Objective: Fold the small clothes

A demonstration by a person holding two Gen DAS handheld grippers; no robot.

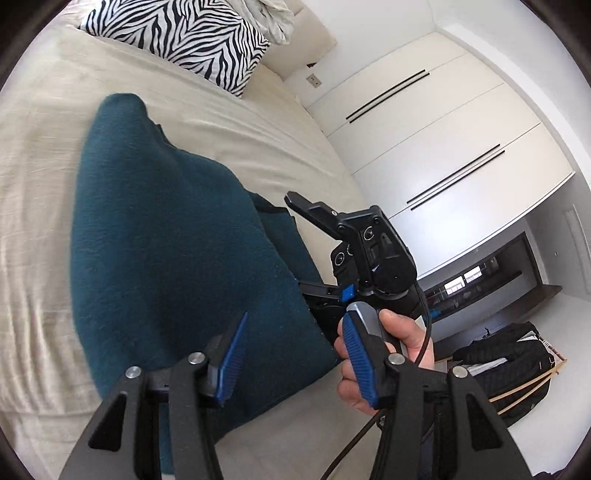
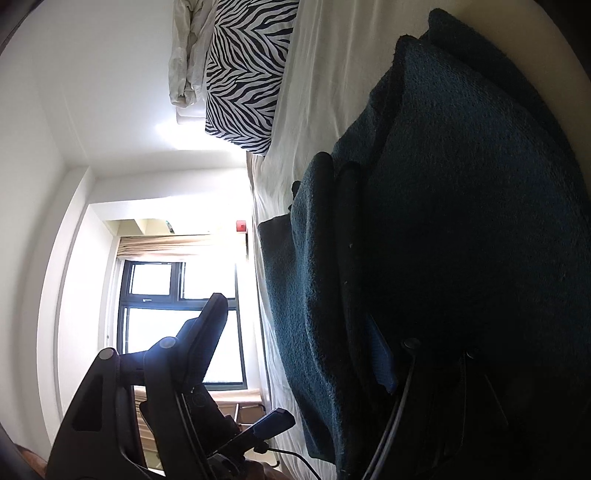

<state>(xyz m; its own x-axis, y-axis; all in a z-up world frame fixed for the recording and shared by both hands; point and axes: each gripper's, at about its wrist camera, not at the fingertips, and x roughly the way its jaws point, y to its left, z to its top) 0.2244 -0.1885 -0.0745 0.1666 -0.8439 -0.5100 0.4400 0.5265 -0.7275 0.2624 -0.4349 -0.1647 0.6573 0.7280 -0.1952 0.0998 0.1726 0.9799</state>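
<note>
A dark teal knit garment (image 1: 166,258) lies in a folded heap on the cream bed (image 1: 44,184). My left gripper (image 1: 291,358) is open and empty, just above the garment's near right edge, its blue pads (image 1: 231,365) wide apart. The right gripper body (image 1: 373,251) shows beyond it, held in a hand, one finger pointing over the cloth and the other reaching under its right edge. In the right wrist view the garment (image 2: 461,229) fills the right side. My right gripper (image 2: 295,350) is open, turned sideways, with one finger (image 2: 207,339) free in the air and the other (image 2: 380,350) under the cloth.
A zebra-print pillow (image 1: 192,37) and crumpled white bedding (image 1: 277,18) sit at the head of the bed. White wardrobe doors (image 1: 443,129) stand to the right. A black bag (image 1: 506,362) lies on the floor. A bright window (image 2: 177,302) shows in the right wrist view.
</note>
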